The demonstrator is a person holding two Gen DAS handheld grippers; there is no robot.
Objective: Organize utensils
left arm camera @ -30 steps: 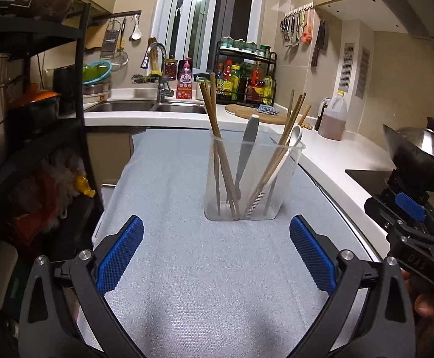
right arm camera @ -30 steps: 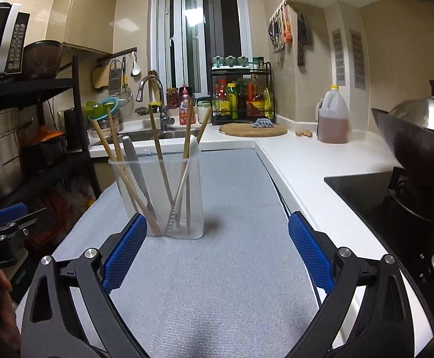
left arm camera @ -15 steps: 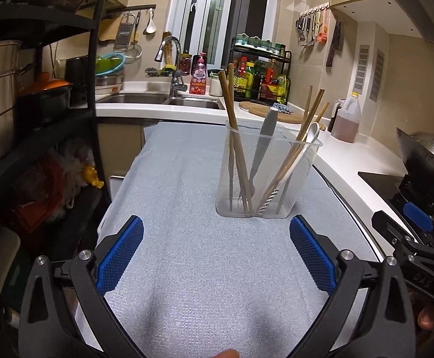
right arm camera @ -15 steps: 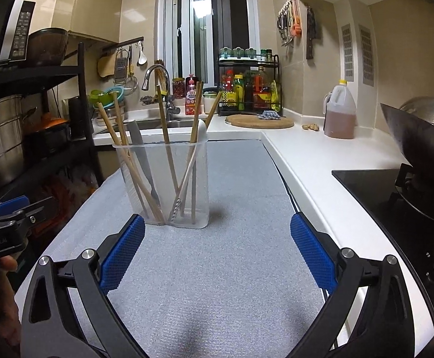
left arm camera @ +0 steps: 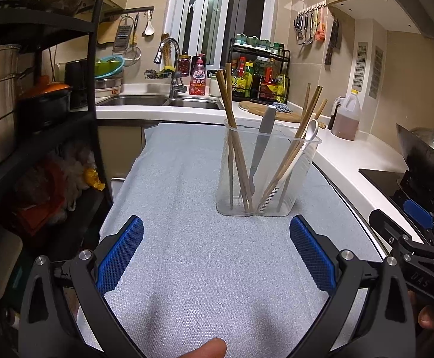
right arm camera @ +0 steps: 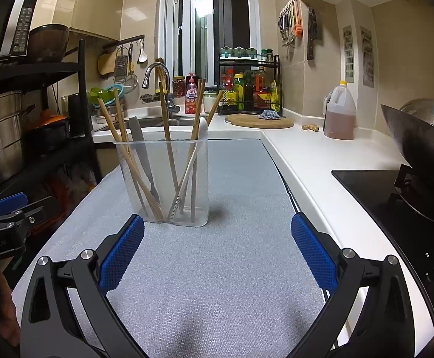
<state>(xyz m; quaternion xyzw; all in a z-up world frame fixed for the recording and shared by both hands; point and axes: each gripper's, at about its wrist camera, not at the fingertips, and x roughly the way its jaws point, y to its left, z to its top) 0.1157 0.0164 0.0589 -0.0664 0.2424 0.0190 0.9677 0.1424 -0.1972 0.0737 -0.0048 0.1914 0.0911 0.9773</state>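
Left wrist view: your left gripper (left arm camera: 216,253) hovers low over grey mat (left arm camera: 187,253), jaws spread wide, nothing between pads. Clear utensil holder (left arm camera: 264,173) stands upright on mat ahead, a little right of centre, with chopsticks (left arm camera: 235,137), grey knife (left arm camera: 261,146) and white spoon (left arm camera: 300,146) leaning inside. Right wrist view: your right gripper (right arm camera: 217,253) also wide apart and empty, holder (right arm camera: 163,179) ahead-left, near left pad. Against earlier frames, holder appears closer in both views; both grippers unchanged in width.
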